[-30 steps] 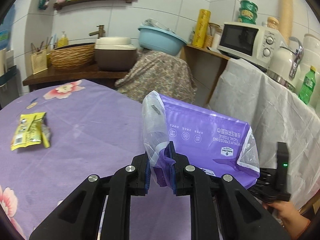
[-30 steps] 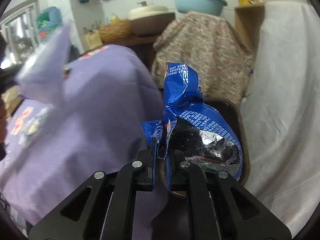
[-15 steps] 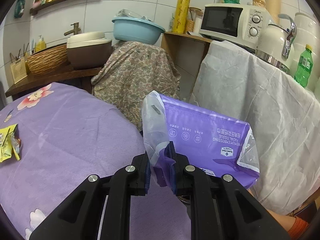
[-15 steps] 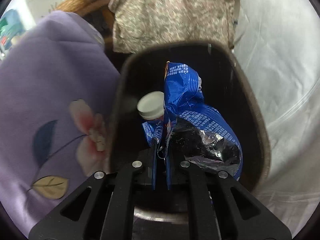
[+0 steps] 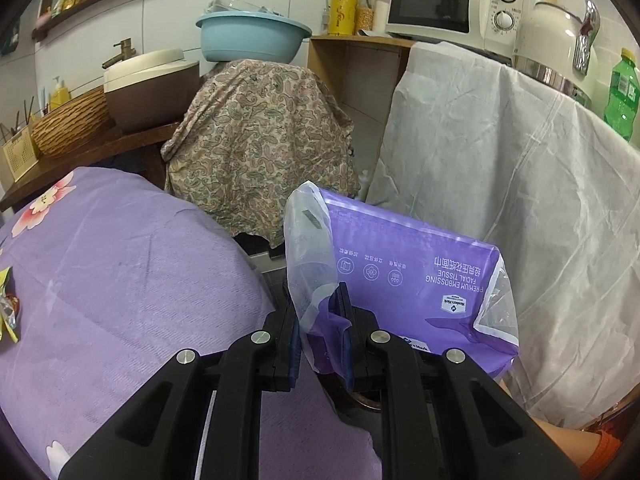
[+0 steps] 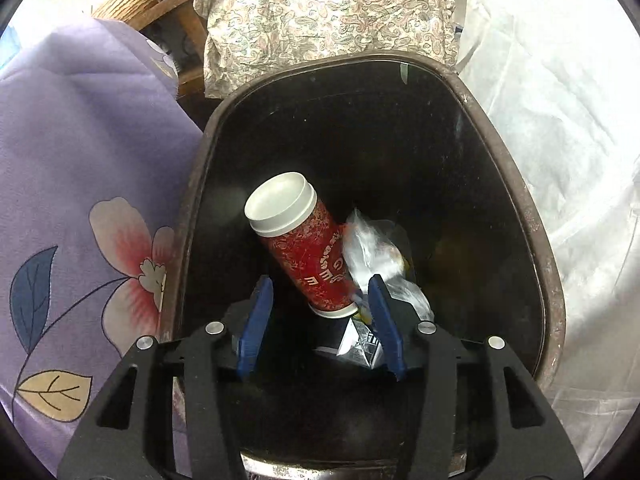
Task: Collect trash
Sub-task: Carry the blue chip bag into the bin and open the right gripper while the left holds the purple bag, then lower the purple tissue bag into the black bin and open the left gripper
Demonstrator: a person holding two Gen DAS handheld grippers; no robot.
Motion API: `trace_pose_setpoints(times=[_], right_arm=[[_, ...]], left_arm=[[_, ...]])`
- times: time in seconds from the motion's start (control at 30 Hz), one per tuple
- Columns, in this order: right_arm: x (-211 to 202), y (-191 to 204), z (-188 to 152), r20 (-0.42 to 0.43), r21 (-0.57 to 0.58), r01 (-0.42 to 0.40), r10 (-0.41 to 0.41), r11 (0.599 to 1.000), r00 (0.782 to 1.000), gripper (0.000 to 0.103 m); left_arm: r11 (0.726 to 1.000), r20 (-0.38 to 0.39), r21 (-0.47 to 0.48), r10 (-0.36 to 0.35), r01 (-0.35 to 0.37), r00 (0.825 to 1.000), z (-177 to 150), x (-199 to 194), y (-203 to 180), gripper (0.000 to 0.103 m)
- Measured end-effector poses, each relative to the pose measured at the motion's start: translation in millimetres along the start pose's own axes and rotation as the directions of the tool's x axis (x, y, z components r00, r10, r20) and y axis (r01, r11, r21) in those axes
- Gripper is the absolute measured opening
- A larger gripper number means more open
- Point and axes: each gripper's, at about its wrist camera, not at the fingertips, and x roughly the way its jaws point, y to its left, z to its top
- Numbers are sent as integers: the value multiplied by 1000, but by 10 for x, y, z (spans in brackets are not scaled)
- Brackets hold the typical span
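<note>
My left gripper [image 5: 322,312] is shut on the torn end of a purple facial tissue wrapper [image 5: 416,276] and holds it in the air past the table's edge. My right gripper [image 6: 320,312] is open and empty, right above the dark trash bin [image 6: 536,240]. Inside the bin lie a red paper cup with a white lid [image 6: 304,240], clear plastic wrap [image 6: 376,248] and a silver piece of packaging [image 6: 360,344]. The blue chip bag is not visible. A yellow snack wrapper [image 5: 8,308] lies on the purple tablecloth [image 5: 120,272] at the far left.
The bin stands between the purple flowered table [image 6: 80,168] and a white draped counter [image 5: 520,184]. A paisley-covered object [image 5: 260,136] with a blue basin [image 5: 252,36] sits behind. A microwave [image 5: 452,4], kettle [image 5: 556,44] and green bottle [image 5: 620,92] are on the counter.
My right gripper swung over the bin, opened and let go of the blue chip bag, which is out of sight. My left gripper carried the tissue wrapper rightward off the table.
</note>
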Motion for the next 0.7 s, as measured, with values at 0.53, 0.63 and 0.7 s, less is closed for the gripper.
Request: trace_pose_setpoints(times=[0.53, 0.63, 0.7], right_arm=[[-728, -181, -482, 125, 26, 45, -48, 999, 991, 61], [-951, -233, -576, 163, 36, 66, -71, 997, 984, 61], [-1080, -250, -640, 184, 39, 72, -78, 997, 980, 62]], left_arm=[[990, -137, 108, 101, -86, 985, 298, 938, -442, 16], [981, -179, 155, 144, -117, 973, 281, 1167, -601, 16], [976, -213, 177, 163, -126, 964, 244, 1340, -691, 16]])
